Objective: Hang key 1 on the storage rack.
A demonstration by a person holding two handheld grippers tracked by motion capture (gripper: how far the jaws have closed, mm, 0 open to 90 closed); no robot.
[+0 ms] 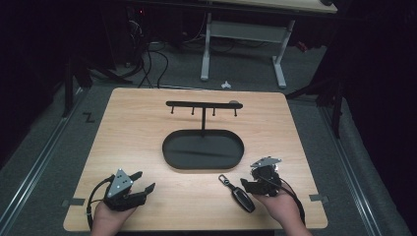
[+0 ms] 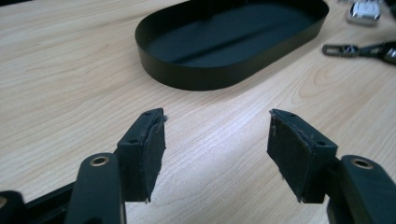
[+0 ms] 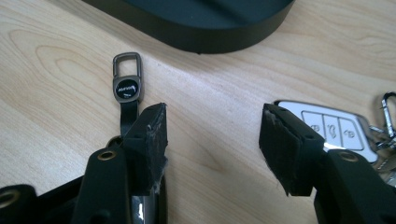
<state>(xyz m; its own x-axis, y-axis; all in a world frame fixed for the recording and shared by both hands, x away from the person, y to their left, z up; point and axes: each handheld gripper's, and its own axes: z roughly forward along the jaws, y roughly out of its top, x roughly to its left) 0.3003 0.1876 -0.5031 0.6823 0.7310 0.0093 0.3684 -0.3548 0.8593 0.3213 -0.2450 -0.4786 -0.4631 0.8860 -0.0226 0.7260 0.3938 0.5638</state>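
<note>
High view: left gripper [image 1: 144, 181] and right gripper [image 1: 253, 173] both gape wide, holding nothing. Black key fob [image 1: 243, 198] lies just left of the right gripper; oval tray [image 1: 169, 157] with hook stand [image 1: 203, 104] sits beyond both.

Left gripper view: bare table [image 2: 70, 70] between the jaws, tray ahead.

Right gripper view: fob's clasp [image 3: 126, 77] ahead of the left jaw; white remote key [image 3: 336, 128] behind the right jaw.
</note>
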